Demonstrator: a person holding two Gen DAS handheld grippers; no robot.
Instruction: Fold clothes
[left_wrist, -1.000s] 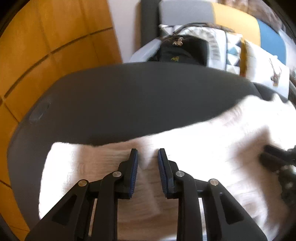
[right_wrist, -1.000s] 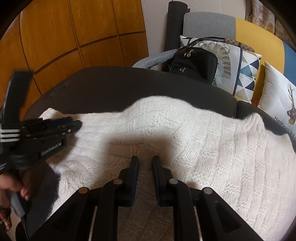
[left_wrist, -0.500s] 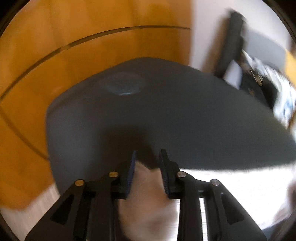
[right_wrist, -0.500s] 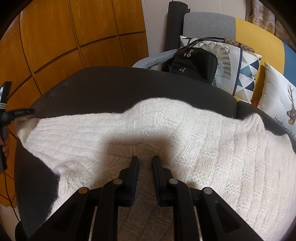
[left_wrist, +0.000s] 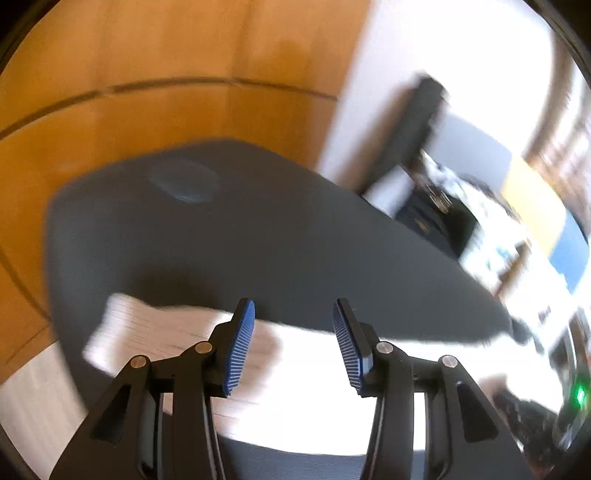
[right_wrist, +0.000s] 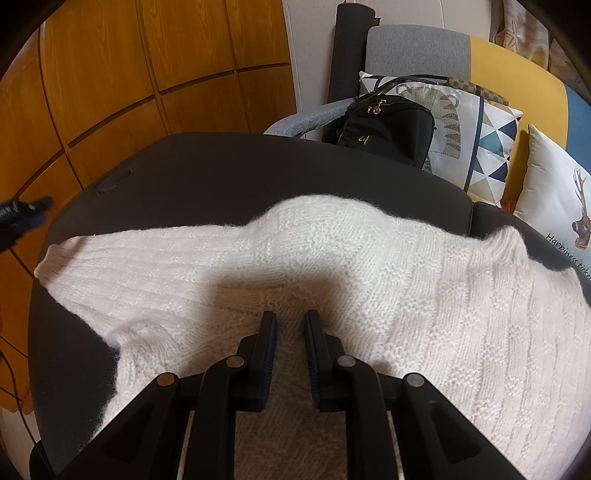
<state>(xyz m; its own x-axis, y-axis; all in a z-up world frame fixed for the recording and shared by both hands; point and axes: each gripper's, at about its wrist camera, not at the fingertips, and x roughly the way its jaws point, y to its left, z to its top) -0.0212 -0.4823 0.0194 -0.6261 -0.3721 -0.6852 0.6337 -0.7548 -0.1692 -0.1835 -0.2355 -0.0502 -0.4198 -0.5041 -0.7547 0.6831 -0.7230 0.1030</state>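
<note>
A white knitted sweater (right_wrist: 369, 266) lies spread on a dark table (right_wrist: 229, 173). Its sleeve (right_wrist: 122, 266) stretches out to the table's left edge. My right gripper (right_wrist: 290, 321) is shut on a fold of the sweater's body near the front. My left gripper (left_wrist: 293, 314) is open and empty, above the sleeve's cuff (left_wrist: 155, 328), which lies flat on the table (left_wrist: 258, 229) in the blurred left wrist view. The left gripper also shows at the far left of the right wrist view (right_wrist: 22, 218), off the table's edge.
A wooden panelled wall (right_wrist: 129, 66) stands behind the table. A sofa (right_wrist: 517, 62) at the back right holds a black bag (right_wrist: 388, 129) and patterned cushions (right_wrist: 476, 136). A rolled dark mat (right_wrist: 347, 48) leans against the wall.
My left gripper pulled the sleeve out to the left, then opened and let it go. The sleeve now lies stretched flat. The right gripper has not moved.
</note>
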